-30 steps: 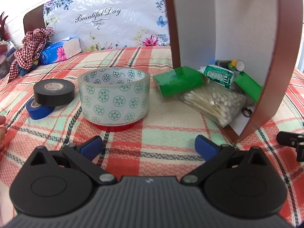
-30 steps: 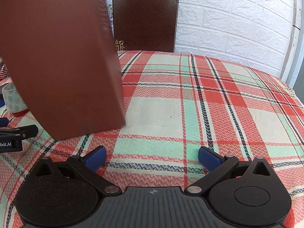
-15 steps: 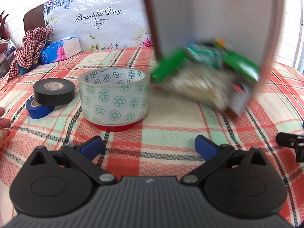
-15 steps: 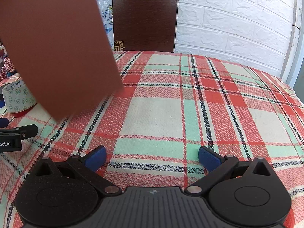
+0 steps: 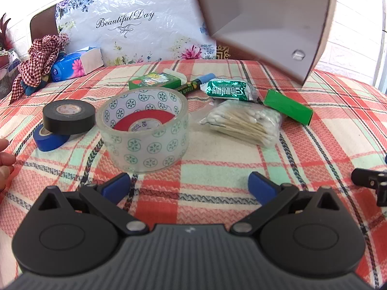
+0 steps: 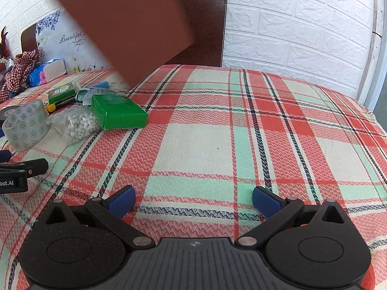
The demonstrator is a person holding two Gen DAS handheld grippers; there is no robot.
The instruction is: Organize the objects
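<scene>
Left gripper [image 5: 188, 183]: you are holding it spread wide and grasping nothing; it is resting low over the tablecloth [image 5: 217, 171], just short of the patterned tape roll [image 5: 144, 130].
Right gripper [image 6: 193, 200]: you are holding it spread wide too, with nothing between the pads; it is facing bare cloth, well to the right of the patterned tape roll.
Landmark: the patterned tape roll is standing on its flat side, with a red roll [image 5: 142, 120] sitting inside its core.
Left of the landmark: the black tape roll [image 5: 69, 116] is lying partly on the blue tape roll [image 5: 49, 139], both near it.
Right of the landmark: the bag of cotton swabs [image 5: 241, 123] is lying just beside it; the green box [image 5: 287, 107] is lying beyond the bag, touching it or nearly so.
Behind the landmark: a small green carton [image 5: 154, 81], a marker [image 5: 193, 84] and a green foil packet [image 5: 228, 90] are lying loose in a row.
Above and right of the landmark: the brown box [image 5: 266, 12] is hanging tilted in the air, showing a white, empty-looking interior; what is carrying it is not visible.
Progress: judging by the scatter, you are working at the very start; nothing is sorted or contained yet.
Remaining: you are still facing every item, from tapes to swabs.
</scene>
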